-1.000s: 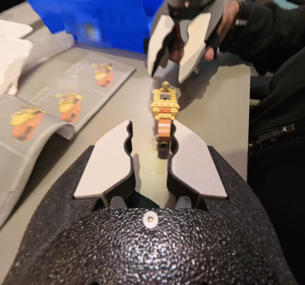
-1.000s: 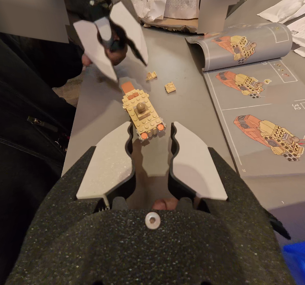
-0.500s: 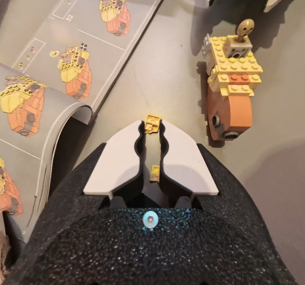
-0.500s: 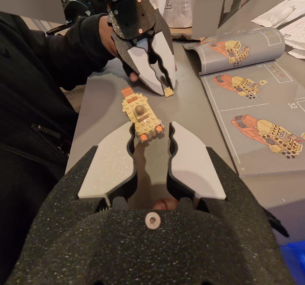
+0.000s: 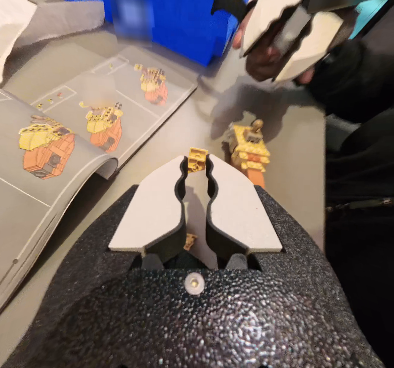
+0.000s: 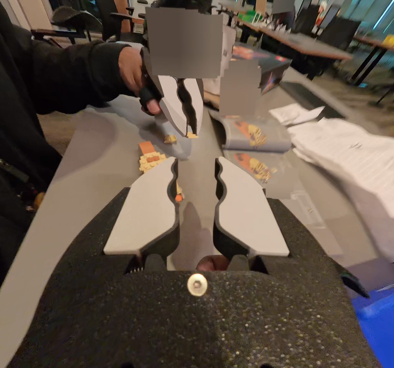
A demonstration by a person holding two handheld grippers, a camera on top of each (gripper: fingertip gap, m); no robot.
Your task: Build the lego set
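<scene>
2 grippers over a grey surface (image 5: 298, 187): left gripper (image 5: 196, 159) pinches a small yellow brick (image 5: 197, 159); right gripper (image 6: 195, 161) gapes empty.

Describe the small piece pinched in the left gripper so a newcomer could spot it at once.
Start at the open instruction booklet on the grey table; just right of its edge sits the tan and orange lego model. Beside the model, the left gripper pinches a small yellow piece at its fingertips. Unlike the other loose tan piece, it is clear of the tabletop.

Dim indoor light; motion blur, fisheye edges.
</scene>
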